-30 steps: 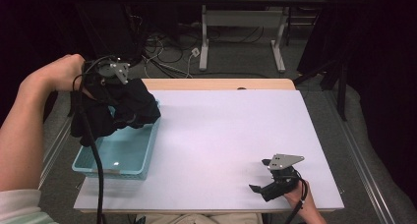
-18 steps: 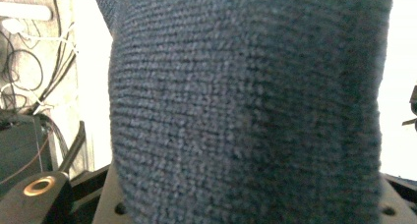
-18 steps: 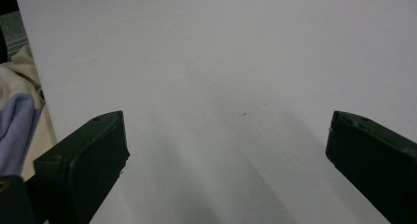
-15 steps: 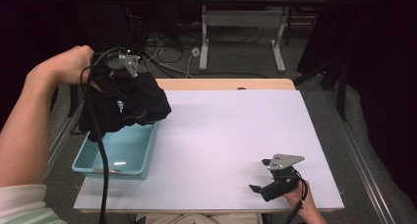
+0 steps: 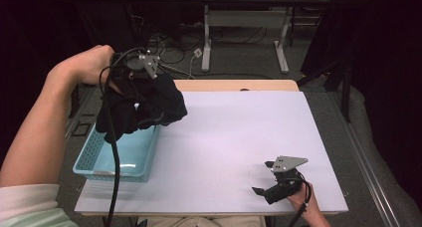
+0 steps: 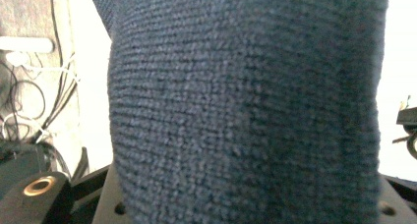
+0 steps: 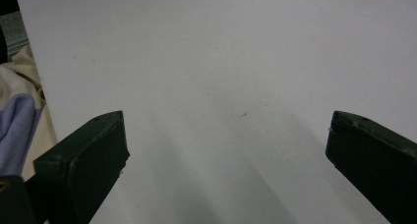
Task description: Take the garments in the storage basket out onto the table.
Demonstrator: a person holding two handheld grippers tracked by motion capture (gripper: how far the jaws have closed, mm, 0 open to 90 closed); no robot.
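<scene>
Bench (image 5: 239, 137): brightly, evenly lit white top; surroundings beyond its edges dark.
Shadows: soft, faint beneath the jaws in the right gripper view.
Knit cloth (image 6: 246, 106): close, slightly blurred; background overexposed.

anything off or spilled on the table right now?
Nothing spilled or damaged. The dark knit garment hangs bunched from the left gripper above the blue basket; the right gripper rests open on the white table.

A dark blue knitted garment (image 6: 246, 106) hangs close before the lens. Behind it lies the white surface (image 6: 91, 86), with tangled cables (image 6: 34, 101) on the floor at left.
</scene>
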